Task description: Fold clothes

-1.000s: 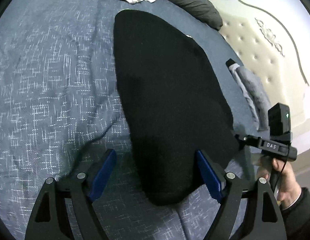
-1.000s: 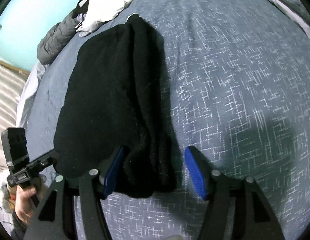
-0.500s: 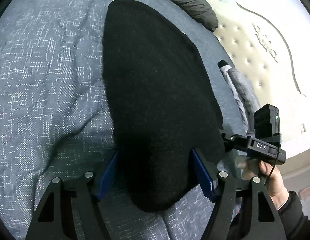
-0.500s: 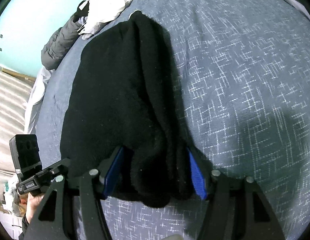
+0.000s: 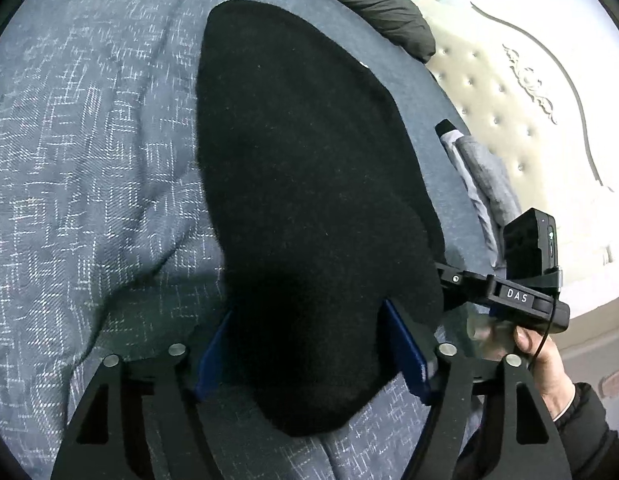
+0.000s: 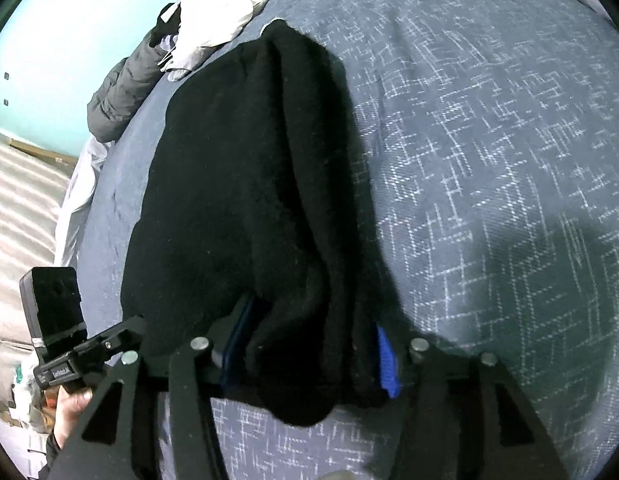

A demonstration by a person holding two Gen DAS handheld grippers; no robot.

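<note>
Right now the left hand-held gripper (image 5: 309, 356) is pinching the near-left corner of the black garment (image 5: 301, 168), its blue pads (image 5: 405, 348) pressing into thick fleece. That garment is lying lengthwise on the bed (image 5: 89, 160), its far end reaching toward the loose white clothes (image 6: 229, 12) at the far edge. The right hand-held gripper (image 6: 309, 356) is clamping the near-right corner, where the cloth is bunching into several rolled layers. Risk, as I judge it: the left pads are holding only a narrow lip, so a quick lift could let the fleece slip out. On the right, the bunched layers are likely to slide unevenly, leaving one layer behind and skewing any fold. Dragging could also be rumpling the bedspread underneath.
</note>
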